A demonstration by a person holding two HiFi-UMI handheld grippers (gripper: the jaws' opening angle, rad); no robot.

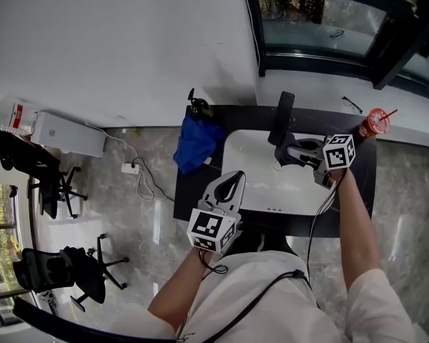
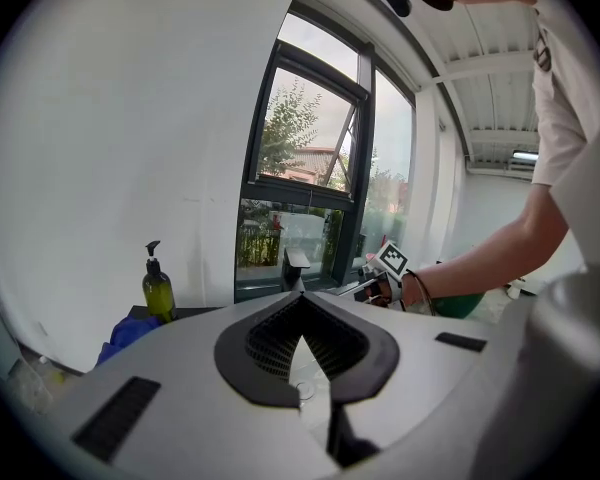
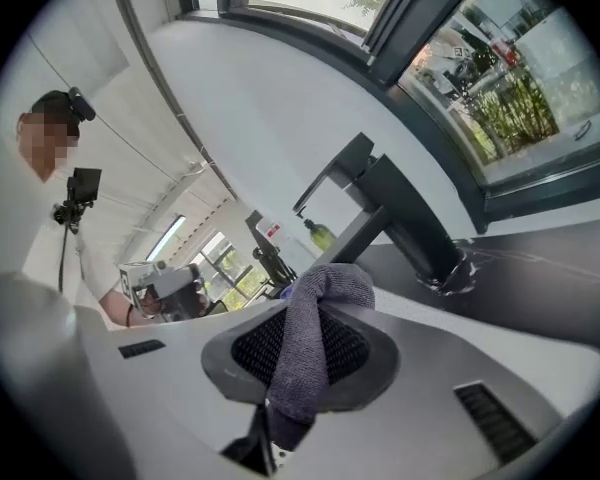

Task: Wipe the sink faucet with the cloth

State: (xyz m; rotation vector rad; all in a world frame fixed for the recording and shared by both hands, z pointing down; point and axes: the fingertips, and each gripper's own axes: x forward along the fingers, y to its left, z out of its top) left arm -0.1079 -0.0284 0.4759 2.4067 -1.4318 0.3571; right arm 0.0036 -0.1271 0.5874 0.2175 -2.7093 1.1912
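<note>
**Cloth gripped, faucet wipe apparently yet to be done**
Left gripper hovers clenched and empty over the sink's front-left corner. Farther in, the right gripper pinches the grey cloth just beside the faucet at the rear edge (contact unclear). I judge the wiping is left.

Left gripper: 2 jaws closed, nothing between. Beyond: 1 soap bottle, blue rag, faucet, right gripper.
</note>
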